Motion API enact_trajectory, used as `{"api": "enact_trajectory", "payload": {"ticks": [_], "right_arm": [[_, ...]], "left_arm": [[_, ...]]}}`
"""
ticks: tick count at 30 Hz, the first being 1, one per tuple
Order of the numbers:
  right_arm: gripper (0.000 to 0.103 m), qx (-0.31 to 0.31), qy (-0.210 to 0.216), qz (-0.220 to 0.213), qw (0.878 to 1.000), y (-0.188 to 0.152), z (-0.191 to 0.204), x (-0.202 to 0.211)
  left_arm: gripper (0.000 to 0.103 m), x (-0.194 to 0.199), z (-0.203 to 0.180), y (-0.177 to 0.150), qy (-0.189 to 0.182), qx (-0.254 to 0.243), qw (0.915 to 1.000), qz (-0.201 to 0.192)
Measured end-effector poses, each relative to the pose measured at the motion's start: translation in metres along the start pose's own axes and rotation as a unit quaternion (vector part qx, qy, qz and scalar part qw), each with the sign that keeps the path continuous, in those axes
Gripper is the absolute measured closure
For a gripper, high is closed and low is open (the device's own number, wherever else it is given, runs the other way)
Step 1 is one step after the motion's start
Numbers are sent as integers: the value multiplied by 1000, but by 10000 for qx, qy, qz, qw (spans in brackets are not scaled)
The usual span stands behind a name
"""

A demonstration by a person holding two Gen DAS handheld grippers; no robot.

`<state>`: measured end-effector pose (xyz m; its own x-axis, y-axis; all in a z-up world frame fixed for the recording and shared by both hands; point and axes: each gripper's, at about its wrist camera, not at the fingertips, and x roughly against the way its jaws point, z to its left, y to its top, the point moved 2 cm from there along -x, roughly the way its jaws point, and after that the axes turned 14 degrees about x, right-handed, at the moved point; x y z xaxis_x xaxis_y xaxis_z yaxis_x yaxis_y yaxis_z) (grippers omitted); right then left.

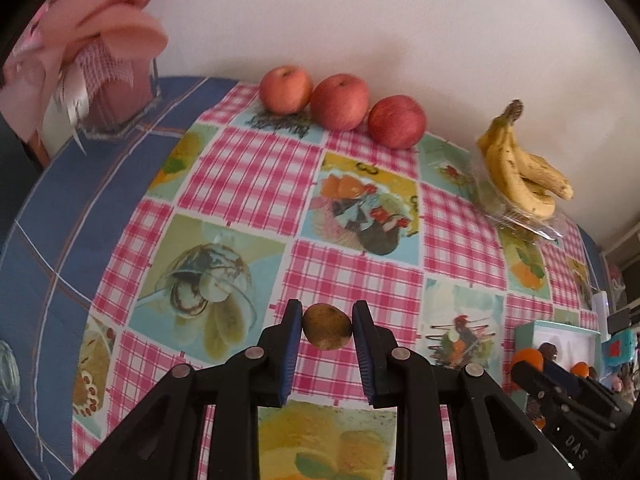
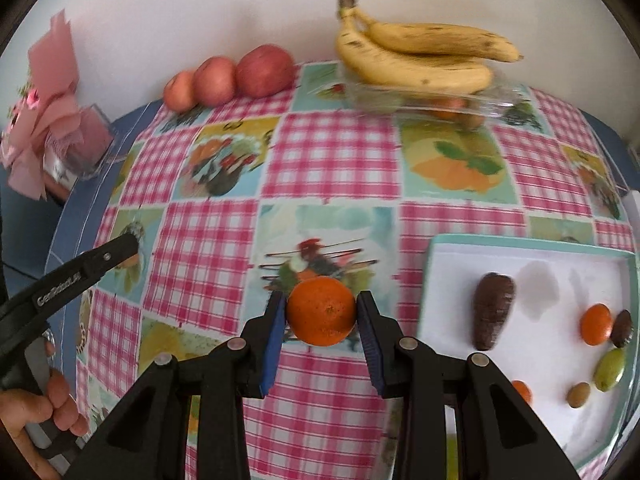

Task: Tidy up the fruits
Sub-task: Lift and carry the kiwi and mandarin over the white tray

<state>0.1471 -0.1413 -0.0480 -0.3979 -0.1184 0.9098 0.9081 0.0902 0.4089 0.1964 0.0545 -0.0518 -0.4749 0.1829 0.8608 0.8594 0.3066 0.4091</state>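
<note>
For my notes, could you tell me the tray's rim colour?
Pale teal rim, clearest in the right wrist view.

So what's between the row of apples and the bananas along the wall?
Nothing: bare checked tablecloth separates the nearest apple from the bananas, clearest in the left wrist view.

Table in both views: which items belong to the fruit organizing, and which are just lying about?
Job:
- kiwi in left tool
- orange in right tool
- apples
- bananas
- white tray

Lying about:
- pink gift box
- checked tablecloth
</note>
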Motion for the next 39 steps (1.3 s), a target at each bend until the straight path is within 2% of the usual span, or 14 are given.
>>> {"api": "enact_trajectory", "payload": {"ticks": [7, 17, 30, 35, 39], "right_arm": [[66, -193, -130, -109, 9997, -6, -19, 22], [66, -332, -160, -184, 9991, -28, -31, 44], [66, -656, -172, -429, 9968, -61, -56, 78], [66, -993, -276, -454, 9936, -80, -84, 86], [66, -1303, -392, -478, 9896, -97, -110, 94]], "left_arm": [[75, 19, -30, -11, 93, -398, 9989, -234], [75, 34, -70, -49, -90, -878, 9959, -211], [75, 70, -92, -88, -96, -1244, 9910, -484], [75, 73, -113, -108, -229, -1475, 9882, -343], [75, 71, -131, -129, -590, -1555, 9861, -13]]}}
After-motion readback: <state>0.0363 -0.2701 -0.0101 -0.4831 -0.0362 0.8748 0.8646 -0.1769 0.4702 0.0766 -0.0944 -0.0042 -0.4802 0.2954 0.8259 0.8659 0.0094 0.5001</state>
